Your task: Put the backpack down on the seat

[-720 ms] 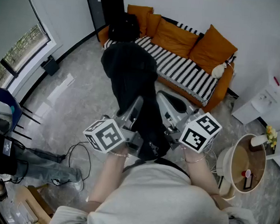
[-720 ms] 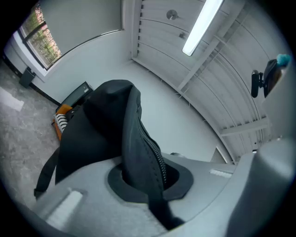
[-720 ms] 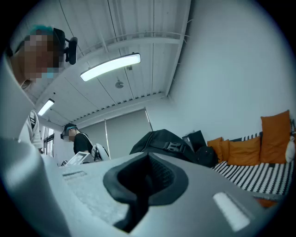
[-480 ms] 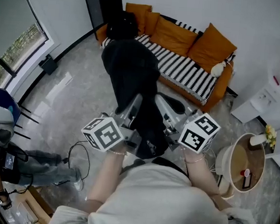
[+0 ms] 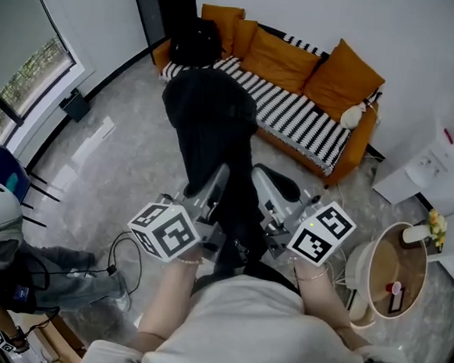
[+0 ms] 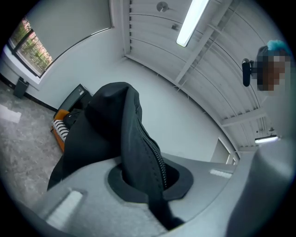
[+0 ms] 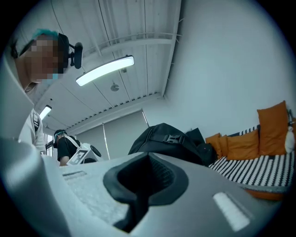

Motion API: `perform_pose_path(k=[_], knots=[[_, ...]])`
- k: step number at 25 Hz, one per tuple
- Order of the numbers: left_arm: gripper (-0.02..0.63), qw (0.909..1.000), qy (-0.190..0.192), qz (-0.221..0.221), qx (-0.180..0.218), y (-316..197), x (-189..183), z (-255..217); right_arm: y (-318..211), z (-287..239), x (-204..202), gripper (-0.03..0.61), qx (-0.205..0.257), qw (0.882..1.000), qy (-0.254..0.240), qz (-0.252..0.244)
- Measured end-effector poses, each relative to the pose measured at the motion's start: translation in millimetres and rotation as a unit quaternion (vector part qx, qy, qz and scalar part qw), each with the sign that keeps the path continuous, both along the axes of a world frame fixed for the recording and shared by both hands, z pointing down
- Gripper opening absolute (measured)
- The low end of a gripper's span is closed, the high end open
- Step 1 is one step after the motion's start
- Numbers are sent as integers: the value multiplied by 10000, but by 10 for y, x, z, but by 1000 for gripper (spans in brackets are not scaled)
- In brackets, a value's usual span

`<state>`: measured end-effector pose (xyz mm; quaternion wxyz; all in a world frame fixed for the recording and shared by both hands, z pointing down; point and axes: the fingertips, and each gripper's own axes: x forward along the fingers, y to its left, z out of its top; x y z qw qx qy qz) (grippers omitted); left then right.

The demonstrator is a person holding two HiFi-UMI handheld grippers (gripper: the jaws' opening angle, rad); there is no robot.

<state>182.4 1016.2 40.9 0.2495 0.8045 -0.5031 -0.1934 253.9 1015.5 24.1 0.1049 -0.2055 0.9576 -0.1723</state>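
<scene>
- My left tool is closed on the backpack. In the left gripper view a dark fold with a zipper is pinched between its jaws.
- My right tool is closed too. Its jaws are together on something dark, which I judge to be a strap or fold of the same backpack.
- The backpack is in the air in front of me, over the floor, and it does not rest on anything yet.
- Its long axis runs from my two tools straight away from me, towards the sofa. Both tools hold the near end, side by side, and the far end points at the seat.
- The striped seat lies ahead of the tools and a little to my right, so the right tool is on the nearer side.
- At the left end of the seat there is already a black bag, and the orange cushions stand along the back.
- I think the free middle part of the seat is the place to aim for, so the carrying is under way and the putting down is not yet done.
</scene>
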Motion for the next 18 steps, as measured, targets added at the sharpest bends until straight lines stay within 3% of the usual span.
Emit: perform_pose_path(k=[5, 12, 18], knots=[[11, 9998, -173, -118, -61, -41, 157, 130, -52, 68, 130, 3, 38, 9998, 12, -172], [11, 9993, 283, -51, -241, -160, 326, 278, -200, 172, 295, 3, -111, 9997, 40, -216], [11, 9989, 270, 163, -341, -536, 292, 347, -643, 264, 199, 3, -342, 9994, -63, -84]])
